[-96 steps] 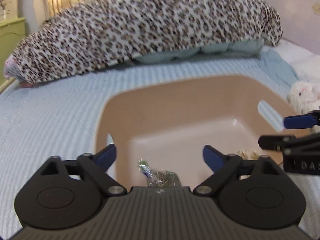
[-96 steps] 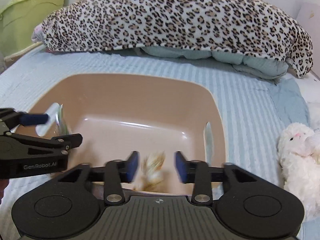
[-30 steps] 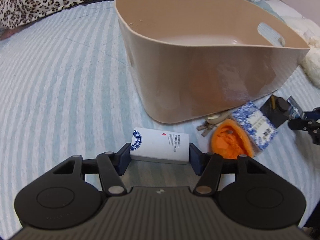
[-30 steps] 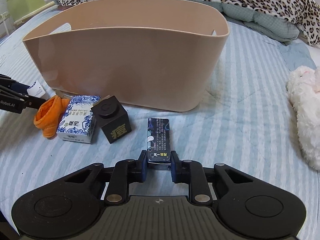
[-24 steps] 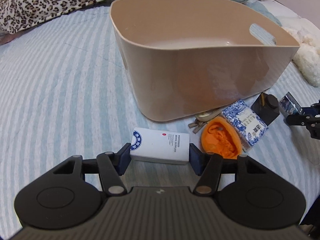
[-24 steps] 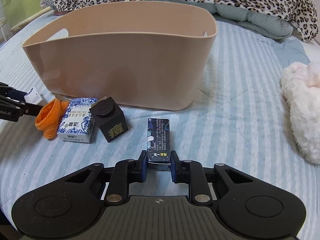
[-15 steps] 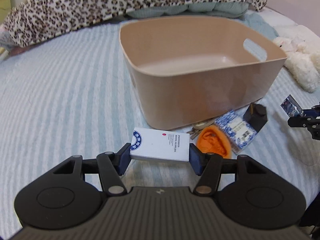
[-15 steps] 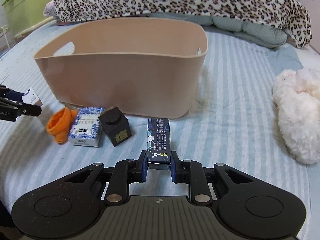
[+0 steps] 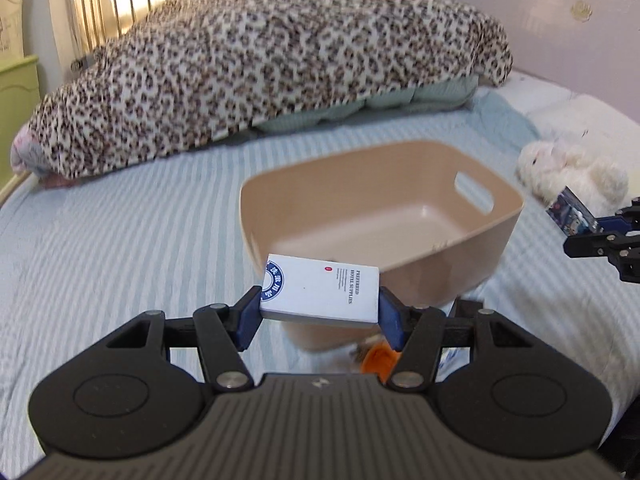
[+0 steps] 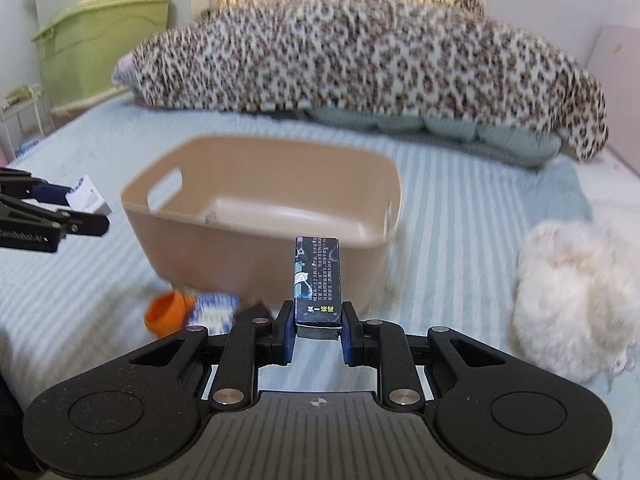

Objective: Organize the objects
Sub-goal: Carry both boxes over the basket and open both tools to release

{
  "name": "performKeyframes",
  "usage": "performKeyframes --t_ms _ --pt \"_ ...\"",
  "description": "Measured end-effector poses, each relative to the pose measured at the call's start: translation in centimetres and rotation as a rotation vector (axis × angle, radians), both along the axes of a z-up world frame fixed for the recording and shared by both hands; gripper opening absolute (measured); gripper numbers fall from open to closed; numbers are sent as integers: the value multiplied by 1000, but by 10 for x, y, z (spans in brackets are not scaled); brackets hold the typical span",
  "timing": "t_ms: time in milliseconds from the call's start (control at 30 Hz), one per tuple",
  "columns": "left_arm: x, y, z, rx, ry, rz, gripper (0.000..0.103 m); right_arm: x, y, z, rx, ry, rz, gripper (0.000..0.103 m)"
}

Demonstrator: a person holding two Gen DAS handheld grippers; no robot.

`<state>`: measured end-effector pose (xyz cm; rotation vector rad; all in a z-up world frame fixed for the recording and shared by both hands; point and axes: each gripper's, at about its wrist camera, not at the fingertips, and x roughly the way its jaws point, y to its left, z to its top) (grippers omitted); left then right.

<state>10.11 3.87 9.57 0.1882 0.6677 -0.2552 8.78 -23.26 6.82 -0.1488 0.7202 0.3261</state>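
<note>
Above the striped bed [image 9: 120,240], a light, stiff white box [image 9: 320,294] is clamped across its short ends by the left hand-held gripper [image 9: 320,316], while a slim dark box [image 10: 317,280] is pinched at its near end by the right hand-held gripper [image 10: 317,332], both short of the tan bin [image 10: 256,240].

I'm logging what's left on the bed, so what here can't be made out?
- Left wrist view: orange item and the things beside it, mostly hidden behind the left gripper and white box.
- Right wrist view: blue-patterned box is motion-blurred; its print is unreadable.
- Basket floor: near wall hides part.
</note>
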Motion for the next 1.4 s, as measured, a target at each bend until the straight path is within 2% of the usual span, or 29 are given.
performKeyframes --t_ms 267,367,467,600,767,900,1000,1033,1067,1133,1167,1200,1267,1400 --pt "27 -22 30 -6 -66 -4 61 22 8 44 7 -115 9 21" --pt "47 -36 29 -3 -56 -2 61 37 16 51 4 -142 6 21" --pt "69 -51 18 33 -38 3 61 51 24 53 4 -158 0 21" --pt "96 -66 -3 60 -2 21 61 77 33 44 5 -139 -7 20" --pt "119 -71 -33 60 69 48 61 110 43 16 -11 -67 -20 20" --pt "126 -72 -54 62 122 68 62 123 50 -11 -27 -3 -25 20" --pt "123 -73 -55 70 120 77 63 126 56 -25 -48 34 -13 21" --pt "122 -73 -53 66 120 77 63 125 57 -27 -54 40 -7 23" --pt "120 -73 -50 63 120 77 68 124 57 -28 -57 43 -4 33" --pt "113 -72 -41 60 104 73 76 120 55 -25 -51 40 -3 36" --pt "109 -72 -36 63 94 70 77 117 54 -22 -47 35 -6 43" --pt "104 -72 -32 68 85 72 78 113 52 -18 -42 27 -10 55" --pt "95 -68 -23 57 78 77 80 104 47 -8 -32 -2 -15 68" --pt "73 -56 -11 24 82 87 88 82 39 6 -28 -29 1 79"
